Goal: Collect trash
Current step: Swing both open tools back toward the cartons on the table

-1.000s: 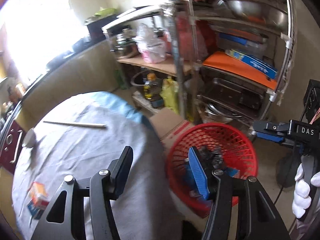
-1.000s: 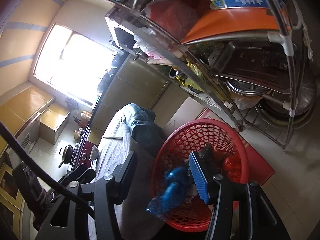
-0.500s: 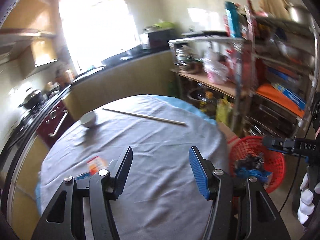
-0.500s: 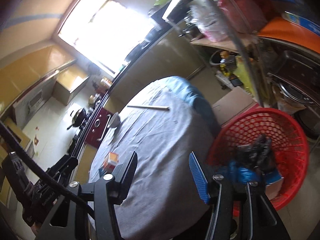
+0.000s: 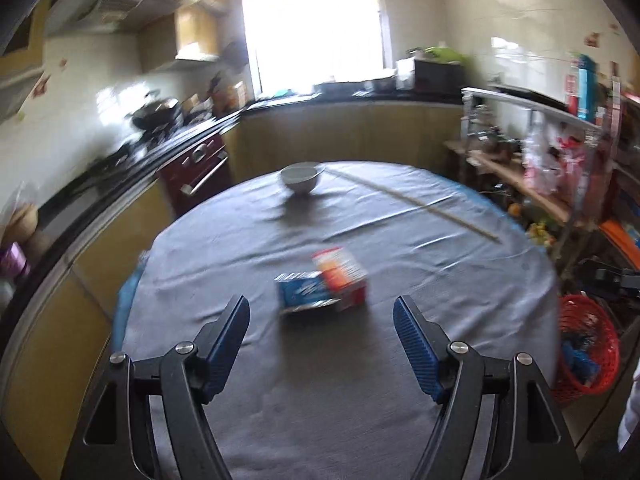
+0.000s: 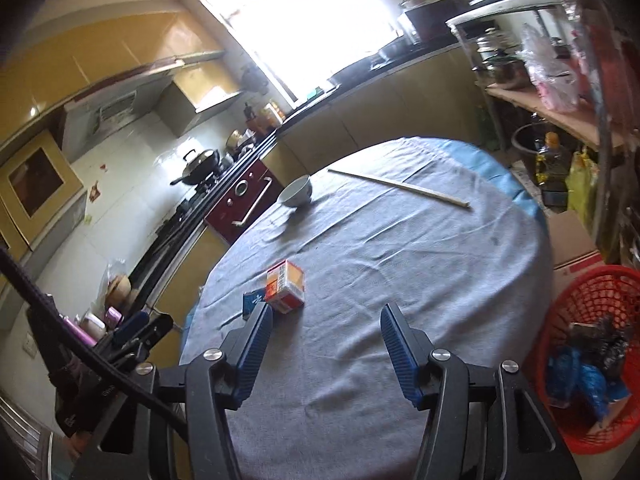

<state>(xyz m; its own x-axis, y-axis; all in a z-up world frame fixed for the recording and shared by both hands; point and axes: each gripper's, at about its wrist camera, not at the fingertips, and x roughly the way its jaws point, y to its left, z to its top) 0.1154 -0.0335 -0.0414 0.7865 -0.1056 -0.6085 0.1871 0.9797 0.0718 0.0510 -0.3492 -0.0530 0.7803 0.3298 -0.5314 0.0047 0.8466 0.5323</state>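
Both sets of fingers are opening and empty, so line your left gripper [image 5: 321, 332] up with the boxes [image 5: 324, 282] at 12 o'clock, straddle them, then squeeze.

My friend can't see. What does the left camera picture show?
The left claw, opening with nothing in it, points at two small boxes lying together on a round grey-clothed table. Farther back sit a white bowl and a long stick; a red basket of trash stands on the floor at right.
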